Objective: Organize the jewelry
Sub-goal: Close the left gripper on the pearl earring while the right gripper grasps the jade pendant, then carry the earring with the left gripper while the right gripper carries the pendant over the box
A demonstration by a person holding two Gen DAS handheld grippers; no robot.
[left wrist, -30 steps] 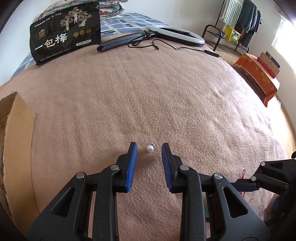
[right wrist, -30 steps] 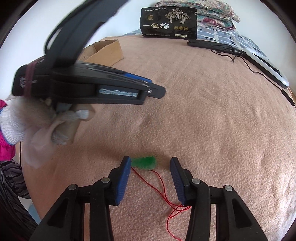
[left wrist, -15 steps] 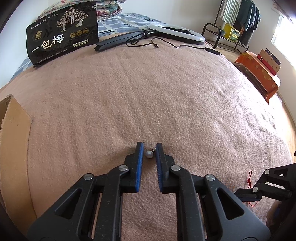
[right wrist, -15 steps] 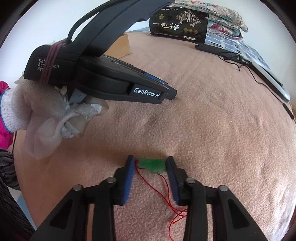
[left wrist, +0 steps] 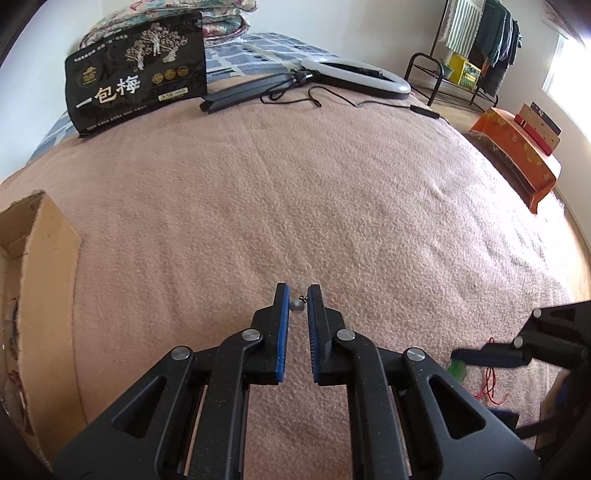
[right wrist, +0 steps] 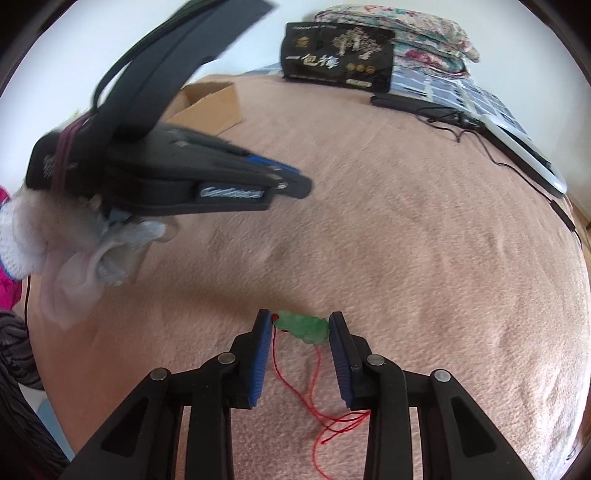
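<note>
My left gripper [left wrist: 297,301] is shut on a small pearl earring [left wrist: 296,306], pinched between its blue pads above the pink blanket [left wrist: 332,192]. My right gripper [right wrist: 301,326] is shut on a green jade pendant [right wrist: 304,326], held by its two ends, with its red cord [right wrist: 325,417] trailing down onto the blanket. In the left wrist view the right gripper [left wrist: 458,356] shows at the right with a bit of the green pendant [left wrist: 457,369]. In the right wrist view the left gripper [right wrist: 295,184] is blurred at the upper left.
An open cardboard box [left wrist: 33,277] stands at the left edge of the bed; it also shows in the right wrist view [right wrist: 210,105]. A black snack bag [left wrist: 136,81], a ring light [left wrist: 354,75] with its cable and folded quilts [right wrist: 399,33] lie at the far end.
Both grippers closed on their pieces: the left on the pearl earring, the right on the jade pendant. Both have lifted off the blanket, and the left gripper is moving.
</note>
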